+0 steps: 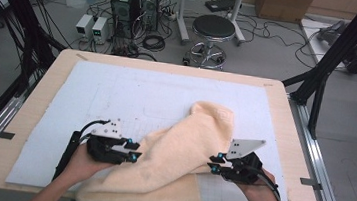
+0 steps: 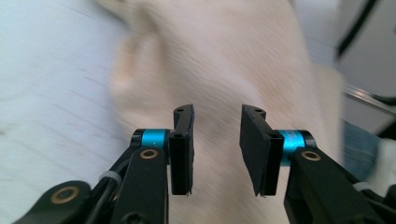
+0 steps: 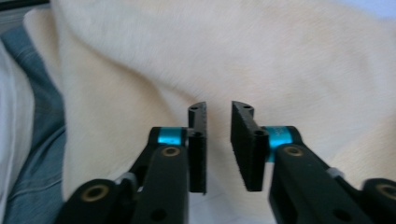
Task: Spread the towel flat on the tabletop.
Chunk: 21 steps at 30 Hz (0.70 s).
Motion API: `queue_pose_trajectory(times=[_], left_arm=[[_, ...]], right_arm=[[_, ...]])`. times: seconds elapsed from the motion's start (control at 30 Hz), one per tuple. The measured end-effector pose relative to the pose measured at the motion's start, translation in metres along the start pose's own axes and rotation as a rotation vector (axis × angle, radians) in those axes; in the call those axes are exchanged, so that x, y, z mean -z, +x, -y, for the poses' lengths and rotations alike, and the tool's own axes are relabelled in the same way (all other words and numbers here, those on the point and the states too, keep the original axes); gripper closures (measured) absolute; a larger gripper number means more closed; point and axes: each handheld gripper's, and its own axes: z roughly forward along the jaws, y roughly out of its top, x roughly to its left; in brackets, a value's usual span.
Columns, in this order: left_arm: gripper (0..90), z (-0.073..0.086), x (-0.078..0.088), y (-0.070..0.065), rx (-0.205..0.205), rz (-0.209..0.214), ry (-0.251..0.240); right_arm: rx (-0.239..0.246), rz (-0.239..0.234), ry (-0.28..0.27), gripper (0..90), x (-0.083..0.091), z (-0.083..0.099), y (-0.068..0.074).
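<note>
Lab room with computer towers point(image 1: 135, 5), a stool point(image 1: 212, 32) and loose cables on the floor behind; wooden counter point(image 1: 35, 100) is carrying a white mat point(image 1: 117, 94). A cream towel point(image 1: 186, 146) is lying bunched on the mat, one corner peaking toward the far side, its near edge hanging off the counter's near rim toward the person.

Left gripper point(image 1: 133, 151) is sitting at the towel's left edge. In the left gripper view its jaws are standing apart with a clear gap, released, nothing pinched; the towel point(image 2: 219, 60) is lying beyond and under the jaw tips, blurred. Right gripper point(image 1: 215, 164) is sitting at the towel's right edge. In the right gripper view its jaws are standing apart by a narrower gap, also released; the towel point(image 3: 233, 56) is lying just ahead of the tips, with bare mat under the gap.

Risks, as judged from here:
- Both jaws are gripping no cloth, so closing now is likely catching air or only a thin outer fold, and the towel is slipping out on the lift.
- The cloth is bunched in layers; jaws are liable to be grabbing two layers at once, so it is not spreading or folding cleanly.
- The overhanging near edge is pulling on the rest; a one-sided tug could be dragging the whole towel off the counter.
- Grippers are facing each other across the cloth, so a hasty inward move is risking a jaw clash.
</note>
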Motion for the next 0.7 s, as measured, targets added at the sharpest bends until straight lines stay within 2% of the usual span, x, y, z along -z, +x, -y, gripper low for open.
queue_pose_trajectory(times=[0.03,0.1,0.17,0.2,0.23,0.27,0.3,0.37,0.4,0.43,0.5,0.53,0.57,0.6,0.63,0.67,0.7], left_arm=[[62.0,-0.002,-0.004,0.008,0.014,-0.006,-0.012],[62.1,-0.005,-0.013,0.018,0.01,-0.016,-0.021],[62.0,-0.008,-0.024,0.024,0.003,-0.029,-0.017],[61.1,-0.009,-0.028,0.026,0.006,-0.028,-0.012],[59.2,-0.01,-0.034,0.03,0.01,-0.02,-0.01],[56.5,-0.011,-0.04,0.033,0.017,-0.012,0.006],[53.6,-0.011,-0.046,0.035,0.022,-0.017,0.042],[51.8,-0.008,-0.057,0.039,0.035,-0.022,0.087],[53.0,-0.006,-0.062,0.042,0.039,-0.025,0.116],[58.3,-0.004,-0.065,0.044,0.04,-0.03,0.15],[70.4,-0.001,-0.067,0.045,0.046,-0.02,0.156],[80.1,-0.002,-0.066,0.046,0.038,-0.019,0.158],[82.6,-0.002,-0.064,0.046,0.048,-0.03,0.161],[84.0,-0.002,-0.063,0.046,0.049,-0.037,0.166],[84.6,-0.002,-0.058,0.046,0.05,-0.058,0.174],[85.1,-0.002,-0.054,0.046,0.053,-0.081,0.167],[85.3,-0.002,-0.049,0.046,0.052,-0.097,0.155]], right_arm=[[-0.003,0.005,-0.004,72.5,0.0,-0.002,-0.003],[-0.019,0.025,-0.019,67.9,-0.002,-0.009,-0.012],[-0.038,0.032,-0.028,61.9,-0.009,-0.012,-0.019],[-0.038,0.054,-0.027,58.6,-0.017,-0.013,-0.023],[-0.047,0.052,-0.017,56.5,-0.022,-0.014,-0.026],[-0.051,0.049,-0.009,52.5,-0.029,-0.013,-0.029],[-0.055,0.054,0.005,49.8,-0.037,-0.012,-0.031],[-0.079,0.044,0.044,48.5,-0.052,-0.007,-0.036],[-0.083,0.041,0.052,49.2,-0.056,-0.004,-0.037],[-0.088,0.036,0.06,50.2,-0.062,-0.001,-0.038],[-0.113,0.026,0.083,51.9,-0.071,0.006,-0.039],[-0.115,0.026,0.1,54.1,-0.076,0.009,-0.039],[-0.116,0.027,0.111,55.9,-0.081,0.011,-0.039],[-0.132,0.027,0.084,62.4,-0.083,0.013,-0.039],[-0.135,0.021,0.085,71.9,-0.082,0.012,-0.039],[-0.116,0.008,0.084,82.5,-0.082,0.011,-0.039],[-0.11,0.002,0.089,83.9,-0.083,0.01,-0.039]])
